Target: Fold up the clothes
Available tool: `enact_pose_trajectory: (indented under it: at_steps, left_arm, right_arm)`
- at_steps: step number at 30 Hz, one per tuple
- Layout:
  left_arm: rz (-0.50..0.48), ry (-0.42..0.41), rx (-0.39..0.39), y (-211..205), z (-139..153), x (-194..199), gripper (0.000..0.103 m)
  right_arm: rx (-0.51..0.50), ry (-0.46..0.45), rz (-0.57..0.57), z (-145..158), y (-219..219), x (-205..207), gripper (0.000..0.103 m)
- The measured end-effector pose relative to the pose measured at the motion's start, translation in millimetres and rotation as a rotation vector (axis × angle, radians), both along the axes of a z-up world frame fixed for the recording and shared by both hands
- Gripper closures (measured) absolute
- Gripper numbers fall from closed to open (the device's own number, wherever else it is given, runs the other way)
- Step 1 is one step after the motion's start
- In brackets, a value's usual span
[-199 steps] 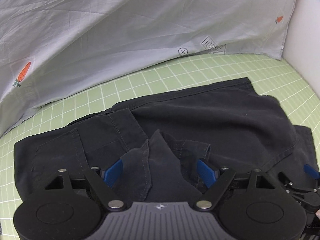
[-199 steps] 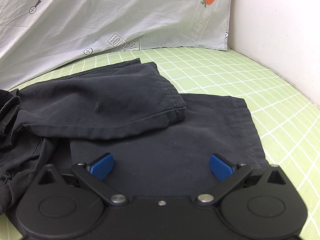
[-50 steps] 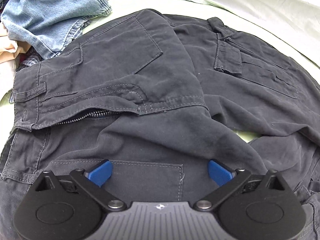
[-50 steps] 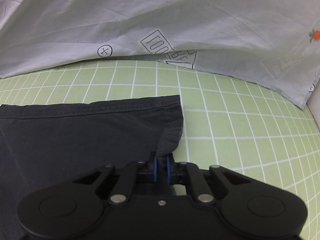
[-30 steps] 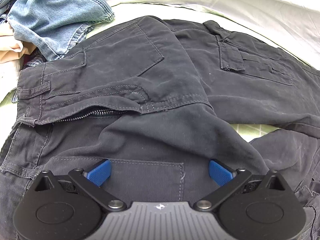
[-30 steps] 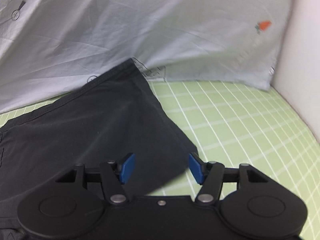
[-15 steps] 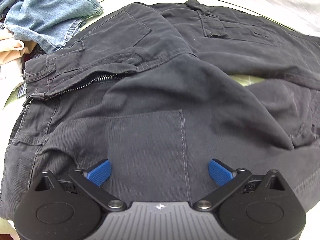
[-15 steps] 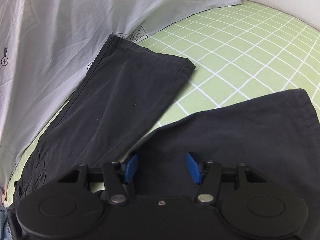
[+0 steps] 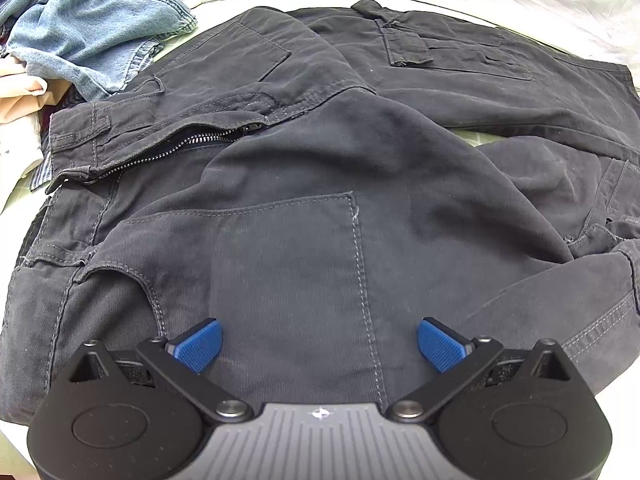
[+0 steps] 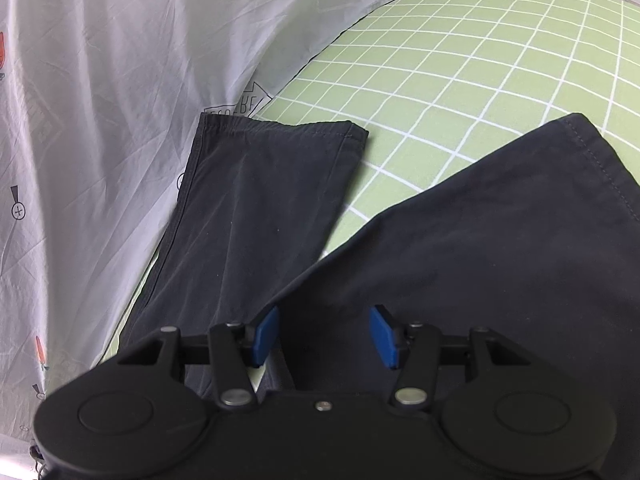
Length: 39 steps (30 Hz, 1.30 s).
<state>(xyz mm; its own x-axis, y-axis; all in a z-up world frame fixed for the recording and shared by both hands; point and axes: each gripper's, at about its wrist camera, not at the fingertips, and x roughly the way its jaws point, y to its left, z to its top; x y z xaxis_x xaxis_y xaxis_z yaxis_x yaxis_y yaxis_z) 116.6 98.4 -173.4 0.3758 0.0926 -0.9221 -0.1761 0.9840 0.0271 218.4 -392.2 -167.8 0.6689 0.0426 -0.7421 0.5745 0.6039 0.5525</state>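
Note:
Dark cargo trousers (image 9: 320, 160) lie spread out, waist and open zipper (image 9: 176, 148) to the left, legs running off to the right. My left gripper (image 9: 319, 344) hovers open above the seat, a stitched back pocket (image 9: 280, 264) just ahead of its blue pads. In the right wrist view the two legs lie apart in a V on the green grid mat (image 10: 480, 60): the far leg (image 10: 256, 208) and the near leg (image 10: 500, 240). My right gripper (image 10: 325, 336) stands half open over the near leg's inner edge, pads not pressing on cloth.
A heap of blue denim (image 9: 92, 28) and beige cloth (image 9: 20, 88) sits beyond the waistband at the upper left. A pale grey printed sheet (image 10: 120, 80) borders the mat behind the far leg, whose hem lies on its edge.
My right gripper let go of the leg hem, rolled and dropped over the near leg, its jaws narrowing a little. The left gripper drew back across the seat, still open.

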Motion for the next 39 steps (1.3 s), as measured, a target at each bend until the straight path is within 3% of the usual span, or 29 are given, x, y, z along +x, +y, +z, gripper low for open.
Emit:
enact_pose_trajectory:
  at_steps: [6,9,11,14,17,19,23,28,30,33,35,39]
  left_arm:
    - [0.000,0.010,-0.004,0.8,0.5,1.6,0.000]
    - [0.003,0.003,-0.003,0.9,0.6,0.8,0.000]
    - [0.006,0.001,-0.003,0.9,0.8,0.5,0.000]
    - [0.008,0.007,-0.005,1.5,1.5,1.6,0.000]
    - [0.008,0.011,-0.006,1.8,1.9,2.2,0.000]
    - [0.008,0.011,-0.007,2.4,2.0,2.2,0.000]
    - [0.007,0.010,-0.007,2.6,1.7,1.8,0.000]
    - [0.006,0.004,-0.006,2.9,1.1,1.1,0.000]
    - [0.005,0.002,-0.006,2.9,0.9,0.9,0.000]
    - [0.003,-0.001,-0.005,2.9,0.7,0.5,0.000]
    - [0.002,-0.003,-0.005,3.1,0.4,0.3,0.000]
    - [0.000,-0.003,-0.005,3.6,0.3,0.8,0.000]
  right_arm:
    - [0.009,0.003,-0.081,3.9,-2.5,-1.7,0.051]
    - [0.049,-0.032,-0.141,3.7,-7.0,-13.7,0.046]
    - [0.074,-0.025,-0.124,0.3,-9.1,-11.3,0.033]
    - [0.082,0.021,-0.056,-8.4,-7.3,4.7,0.032]
    - [0.052,0.026,0.000,-12.5,1.6,18.5,0.042]
    - [0.008,0.047,0.075,-12.0,10.5,31.8,0.054]
    - [-0.078,0.068,0.128,-8.2,18.5,49.7,0.055]
    - [-0.109,0.140,0.106,-9.0,6.7,60.3,0.098]
    - [-0.074,0.128,0.096,-9.6,-1.9,57.2,0.100]
    - [-0.072,-0.001,0.111,9.9,-5.3,42.4,0.101]
    - [-0.112,-0.104,0.131,39.6,-0.9,28.7,0.101]
    - [-0.119,-0.413,0.157,112.3,7.6,-23.1,0.101]
